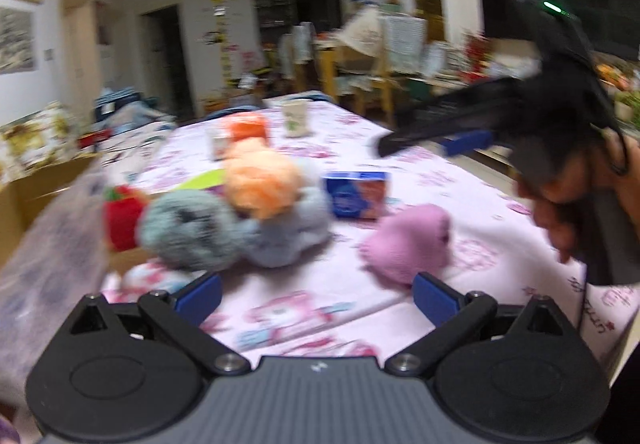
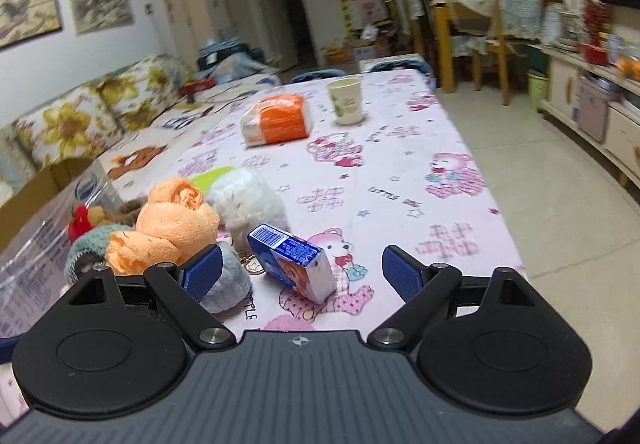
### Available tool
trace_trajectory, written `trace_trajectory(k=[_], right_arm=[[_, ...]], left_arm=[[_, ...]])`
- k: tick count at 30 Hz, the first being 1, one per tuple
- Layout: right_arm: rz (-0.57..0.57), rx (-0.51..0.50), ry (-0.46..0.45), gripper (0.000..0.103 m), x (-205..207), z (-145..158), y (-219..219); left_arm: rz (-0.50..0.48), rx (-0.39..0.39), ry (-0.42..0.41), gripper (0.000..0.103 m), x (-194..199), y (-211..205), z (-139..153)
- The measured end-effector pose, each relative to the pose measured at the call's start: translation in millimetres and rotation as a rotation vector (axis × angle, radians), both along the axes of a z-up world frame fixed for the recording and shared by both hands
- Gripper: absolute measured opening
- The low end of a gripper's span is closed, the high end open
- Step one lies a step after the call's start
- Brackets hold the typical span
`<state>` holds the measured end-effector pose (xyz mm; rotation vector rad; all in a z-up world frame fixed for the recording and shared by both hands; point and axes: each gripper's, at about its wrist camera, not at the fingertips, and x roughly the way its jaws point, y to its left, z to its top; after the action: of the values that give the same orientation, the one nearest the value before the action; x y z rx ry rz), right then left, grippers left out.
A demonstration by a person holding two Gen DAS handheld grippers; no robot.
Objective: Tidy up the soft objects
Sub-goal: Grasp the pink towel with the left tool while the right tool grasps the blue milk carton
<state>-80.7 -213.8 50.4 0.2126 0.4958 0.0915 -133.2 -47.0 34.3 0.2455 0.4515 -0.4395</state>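
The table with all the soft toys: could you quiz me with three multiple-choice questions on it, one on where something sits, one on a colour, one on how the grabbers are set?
1. Where does the paper cup stand?
A. On the far part of the table, right of the orange pack
B. Inside the cardboard box
C. On the floor

2. What colour is the knitted piece lying alone, right of the pile?
A. Green
B. Pink
C. Black

3. How is the right gripper set?
A. Shut on the cup
B. Shut on a toy
C. Open, holding nothing

Answers: 1 A, the cup stands upright on the cloth beside the pack. 2 B, it shows pink in the left wrist view. 3 C, its blue pads stand wide apart with only the small blue box lying on the table between them.
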Motion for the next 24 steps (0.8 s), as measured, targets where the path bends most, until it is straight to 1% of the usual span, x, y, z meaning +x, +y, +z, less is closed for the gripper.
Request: trace_trajectory(k=[3,5,8,10,12,13,15,16,18,20,21,23,24], right_arm=[[0.034,-0.02,0.002,0.103,6,-1,2],[0.058,-0.012,0.012,0.103,14,0,-6],[0.093,0.002,0.039,0.101,22,-2,-8],[0.115,-0.006,0.051,0.097,23,-3,-7],[0.126,-0.02,0.06,0.088,24,1,-7],[0.133,-0.021,0.065,0.087,22,2,-7],[0.149,-0.023,0.079,0.078,25,4,-8],[0.159,-0.025,0.087,0.076,24,4,-7],[0.173,-0.03,0.098,0.068,22,4,-6],[0.186,-0.029,0.109,0.063,18,3,-4],[0.193,-0.028,0.115,0.058,18,3,-5],[0.201,-0.03,0.125,0.052,15,3,-1],[0.202,-0.031,0.129,0.051,17,3,1]], left_arm=[[-0.06,-0.002,0.013,0.099,12,-16,-8],[-0.104,-0.009,0.024,0.099,20,-25,-13],[-0.151,-0.036,0.068,0.098,33,-37,-19],[-0.17,-0.042,0.103,0.098,45,-43,-23],[-0.184,-0.056,0.126,0.098,53,-48,-26],[-0.19,-0.063,0.135,0.098,57,-51,-27],[-0.203,-0.073,0.152,0.097,63,-56,-28],[-0.212,-0.075,0.159,0.096,67,-56,-29],[-0.224,-0.072,0.174,0.091,72,-60,-31],[-0.229,-0.068,0.196,0.079,77,-63,-33],[-0.237,-0.071,0.21,0.078,79,-63,-34],[-0.247,-0.074,0.218,0.067,81,-64,-35],[-0.249,-0.072,0.219,0.064,81,-64,-35]])
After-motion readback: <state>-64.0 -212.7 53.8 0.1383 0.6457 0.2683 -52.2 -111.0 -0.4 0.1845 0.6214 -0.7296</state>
